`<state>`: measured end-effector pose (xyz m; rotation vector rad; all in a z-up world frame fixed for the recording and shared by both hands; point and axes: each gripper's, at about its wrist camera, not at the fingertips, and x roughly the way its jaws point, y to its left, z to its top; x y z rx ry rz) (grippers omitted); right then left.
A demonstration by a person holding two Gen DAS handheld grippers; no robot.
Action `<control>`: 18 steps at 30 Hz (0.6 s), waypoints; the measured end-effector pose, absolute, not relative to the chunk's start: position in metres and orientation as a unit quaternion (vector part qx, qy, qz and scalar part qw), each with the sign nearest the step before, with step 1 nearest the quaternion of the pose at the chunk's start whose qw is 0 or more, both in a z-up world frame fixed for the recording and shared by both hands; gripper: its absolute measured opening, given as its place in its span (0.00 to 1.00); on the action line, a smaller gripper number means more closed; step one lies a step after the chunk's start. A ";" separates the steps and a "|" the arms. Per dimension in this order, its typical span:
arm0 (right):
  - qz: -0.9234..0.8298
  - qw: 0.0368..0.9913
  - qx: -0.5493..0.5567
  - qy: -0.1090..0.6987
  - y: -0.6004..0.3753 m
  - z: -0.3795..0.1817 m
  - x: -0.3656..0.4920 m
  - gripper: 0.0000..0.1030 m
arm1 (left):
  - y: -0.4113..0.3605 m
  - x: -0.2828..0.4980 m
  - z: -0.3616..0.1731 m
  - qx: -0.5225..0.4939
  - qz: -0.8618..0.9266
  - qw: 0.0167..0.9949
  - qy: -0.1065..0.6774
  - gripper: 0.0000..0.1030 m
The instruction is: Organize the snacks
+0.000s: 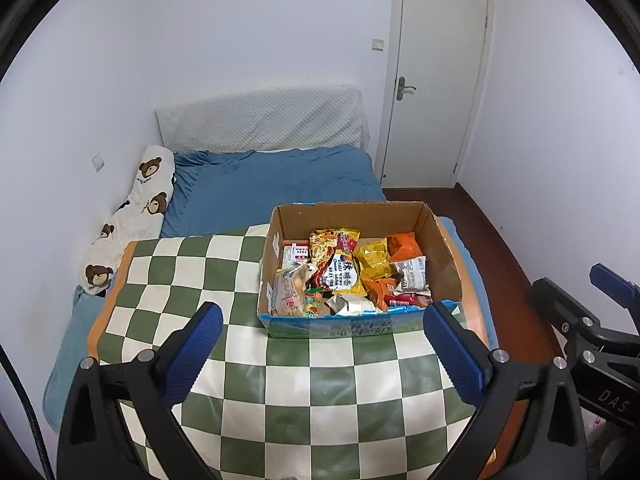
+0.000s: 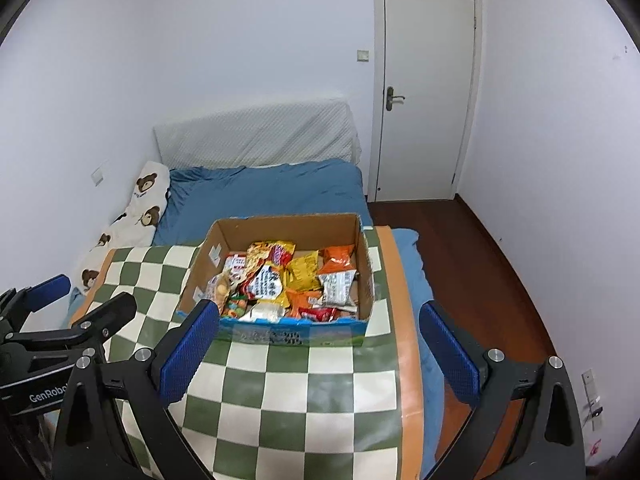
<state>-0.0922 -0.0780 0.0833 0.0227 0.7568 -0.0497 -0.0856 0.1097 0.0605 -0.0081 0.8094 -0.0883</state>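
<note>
Both grippers hang over a green-and-white checked cloth (image 1: 280, 392) with nothing between their fingers: the left gripper (image 1: 323, 354) is spread wide, and the right gripper (image 2: 320, 354) is equally wide. Ahead of the fingertips sits an open cardboard box (image 1: 442, 248) crammed with snack packets (image 1: 344, 272), slightly right of the left gripper's centre, slightly left of the right's.

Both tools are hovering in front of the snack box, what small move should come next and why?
Probably ease the left tool forward and down toward the cardboard box: both tools stand open and empty, and every snack packet is heaped inside it, none on the checkered cloth.
</note>
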 end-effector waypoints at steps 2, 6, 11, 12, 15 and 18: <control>-0.028 0.929 0.012 0.369 -0.079 0.082 -0.088 0.99 | 0.109 -0.084 0.061 -0.004 -0.041 0.920 0.391 1.00; -0.033 0.929 0.015 0.368 -0.081 0.080 -0.084 0.99 | 0.109 -0.081 0.063 -0.006 -0.039 0.920 0.389 1.00; -0.033 0.929 0.016 0.369 -0.082 0.080 -0.081 0.99 | 0.109 -0.080 0.063 -0.006 -0.038 0.920 0.390 1.00; -0.033 0.929 0.015 0.369 -0.081 0.080 -0.082 0.99 | 0.108 -0.079 0.062 -0.006 -0.039 0.920 0.391 1.00; -0.035 0.929 0.014 0.368 -0.082 0.079 -0.082 0.99 | 0.108 -0.078 0.062 -0.005 -0.038 0.919 0.393 1.00; -0.036 0.929 0.015 0.368 -0.082 0.080 -0.082 0.99 | 0.109 -0.078 0.062 -0.005 -0.039 0.919 0.392 1.00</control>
